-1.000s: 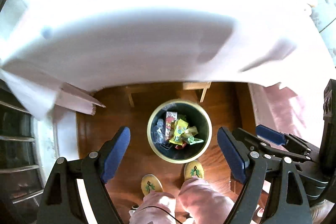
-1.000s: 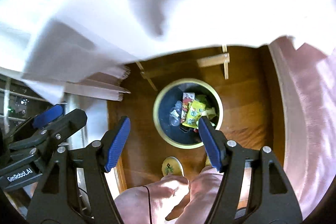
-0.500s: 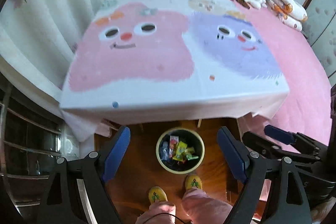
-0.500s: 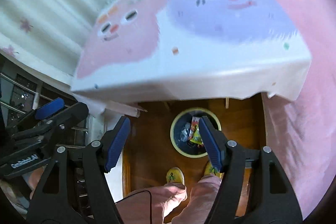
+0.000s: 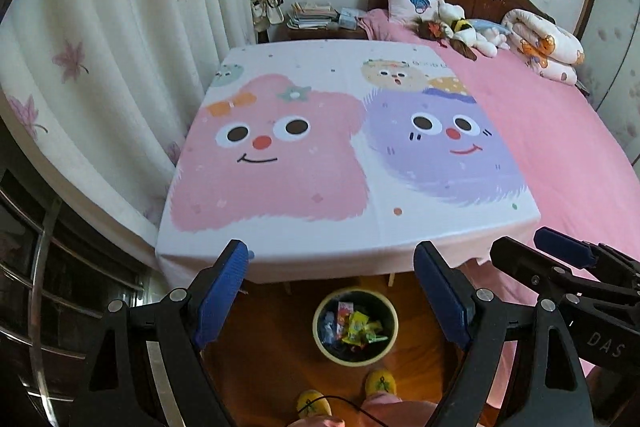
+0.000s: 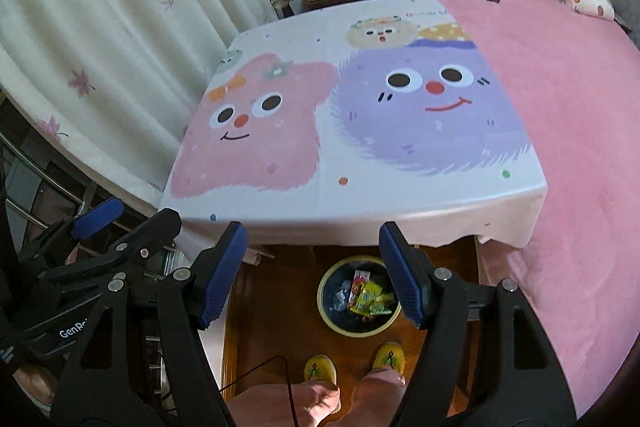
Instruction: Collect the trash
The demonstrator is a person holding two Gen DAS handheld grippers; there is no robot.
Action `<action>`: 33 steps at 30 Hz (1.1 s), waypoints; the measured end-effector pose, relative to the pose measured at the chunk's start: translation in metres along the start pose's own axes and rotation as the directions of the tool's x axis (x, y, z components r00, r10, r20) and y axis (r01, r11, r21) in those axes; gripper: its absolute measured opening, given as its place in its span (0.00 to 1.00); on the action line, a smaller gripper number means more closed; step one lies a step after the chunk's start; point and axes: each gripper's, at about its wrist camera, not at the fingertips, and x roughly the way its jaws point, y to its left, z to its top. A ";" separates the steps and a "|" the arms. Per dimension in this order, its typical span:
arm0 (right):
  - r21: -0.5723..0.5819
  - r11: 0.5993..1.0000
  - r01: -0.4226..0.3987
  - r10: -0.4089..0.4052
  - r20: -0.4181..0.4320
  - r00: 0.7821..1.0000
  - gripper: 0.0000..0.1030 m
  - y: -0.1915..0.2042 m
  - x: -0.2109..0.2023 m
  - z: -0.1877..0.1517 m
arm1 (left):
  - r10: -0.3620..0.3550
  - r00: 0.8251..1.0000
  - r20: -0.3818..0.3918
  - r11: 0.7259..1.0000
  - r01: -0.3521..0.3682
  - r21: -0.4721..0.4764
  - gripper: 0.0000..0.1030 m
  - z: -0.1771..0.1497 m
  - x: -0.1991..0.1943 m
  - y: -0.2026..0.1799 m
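Overhanging tablecloth [image 5: 344, 155] beside trash bin [image 5: 320, 311]

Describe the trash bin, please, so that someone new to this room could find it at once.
Start at the table draped in a cloth printed with pink and purple cartoon faces. On the wooden floor at its near edge, just ahead of two yellow slippers, stands the bin. It is round and dark with a pale yellow rim, and holds bright wrappers.
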 end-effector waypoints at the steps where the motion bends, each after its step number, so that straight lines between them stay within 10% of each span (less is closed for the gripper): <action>1: 0.000 1.000 0.002 -0.002 0.007 1.000 0.64 0.000 -0.003 0.003 | 0.002 1.000 0.003 1.000 -0.002 0.001 0.84 0.000 0.000 0.000; 33: -0.034 0.999 0.021 -0.020 0.045 0.999 0.64 0.001 0.009 0.008 | 0.004 1.000 0.001 1.000 -0.004 -0.022 0.84 0.011 0.015 0.005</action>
